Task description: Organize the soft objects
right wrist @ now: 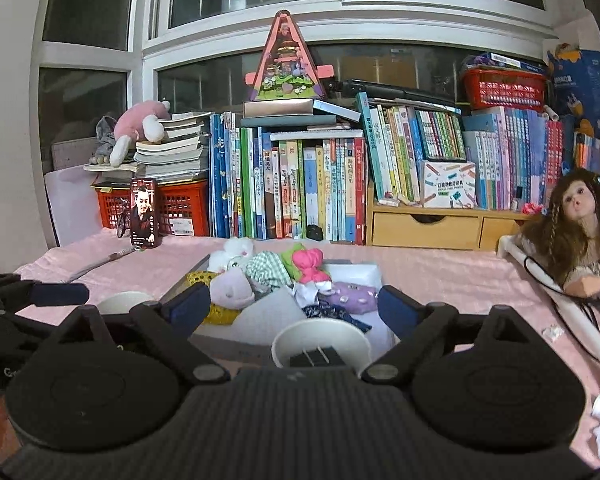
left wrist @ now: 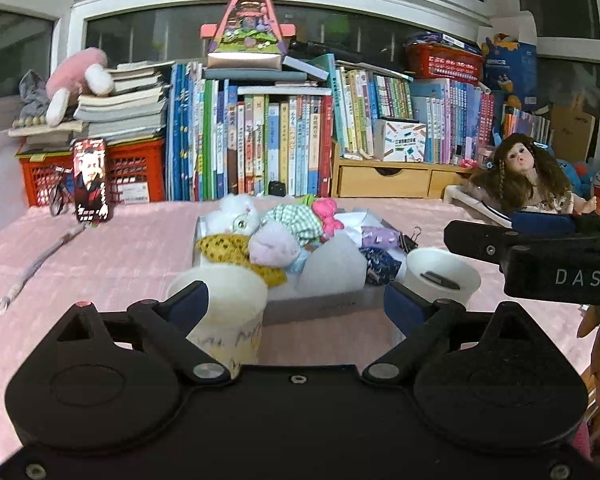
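Note:
A shallow box (left wrist: 320, 306) (right wrist: 236, 338) on the pink tablecloth holds soft things: a white plush (left wrist: 236, 210), a green checked cloth (left wrist: 296, 220), a pink bow (left wrist: 328, 212), a lilac plush (left wrist: 274, 244) and a yellow dotted cloth (left wrist: 224, 246). Two paper cups stand before it. My left gripper (left wrist: 296, 302) is open, with the patterned cup (left wrist: 220, 308) just inside its left finger, not pressed. My right gripper (right wrist: 292, 306) is open too; the white cup (right wrist: 320, 344), which has a black item in it, stands low between its fingers. Neither holds anything.
A long-haired doll (left wrist: 520, 172) (right wrist: 580, 216) lies on a white rack at the right. A phone (left wrist: 90, 180) stands at the left with a strap (left wrist: 36, 264) in front. Books, red crates and wooden drawers line the back. A binder clip (left wrist: 410, 240) lies by the box.

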